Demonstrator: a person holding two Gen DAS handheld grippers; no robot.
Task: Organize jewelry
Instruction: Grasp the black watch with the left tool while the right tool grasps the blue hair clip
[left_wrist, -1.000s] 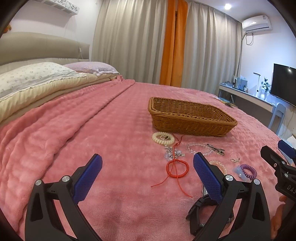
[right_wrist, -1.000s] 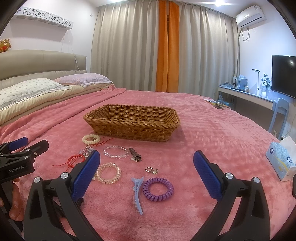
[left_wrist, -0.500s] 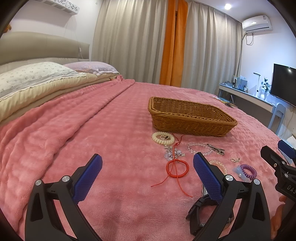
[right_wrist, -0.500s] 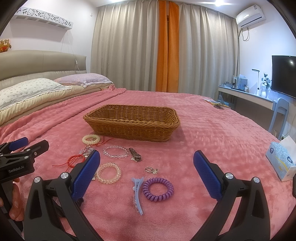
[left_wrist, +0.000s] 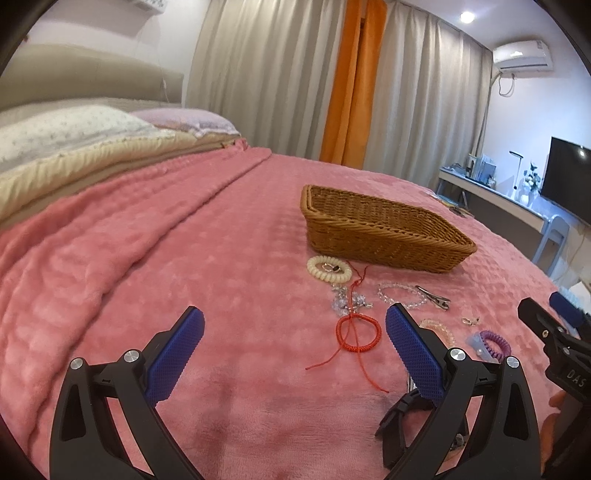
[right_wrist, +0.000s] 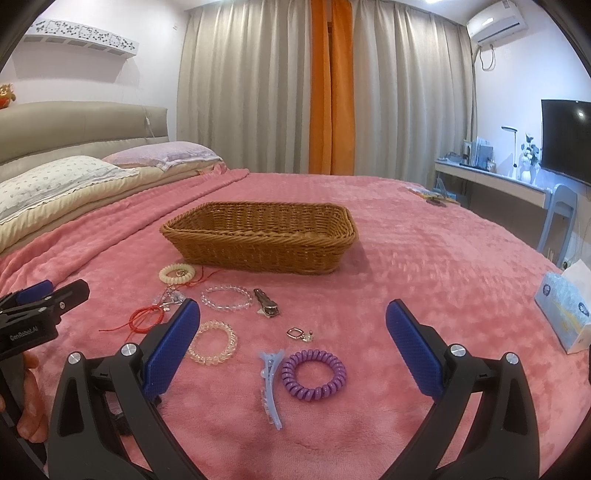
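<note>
A wicker basket (right_wrist: 258, 236) stands on the pink bed; it also shows in the left wrist view (left_wrist: 384, 229). In front of it lie a cream coil tie (right_wrist: 177, 274), a red cord bracelet (right_wrist: 147, 318), a clear bead bracelet (right_wrist: 226, 297), a metal clip (right_wrist: 266, 307), a pale pink bead bracelet (right_wrist: 213, 342), a small charm (right_wrist: 297, 334), a blue hair clip (right_wrist: 269, 387) and a purple coil tie (right_wrist: 314, 374). My right gripper (right_wrist: 293, 347) is open and empty above the purple tie. My left gripper (left_wrist: 293, 350) is open and empty, near the red cord bracelet (left_wrist: 357, 334).
A tissue box (right_wrist: 565, 317) lies at the bed's right edge. Pillows (right_wrist: 55, 184) and the headboard are at the left. A black claw clip (left_wrist: 410, 424) lies under the left gripper's right finger. A desk and TV (right_wrist: 565, 136) stand beyond the bed.
</note>
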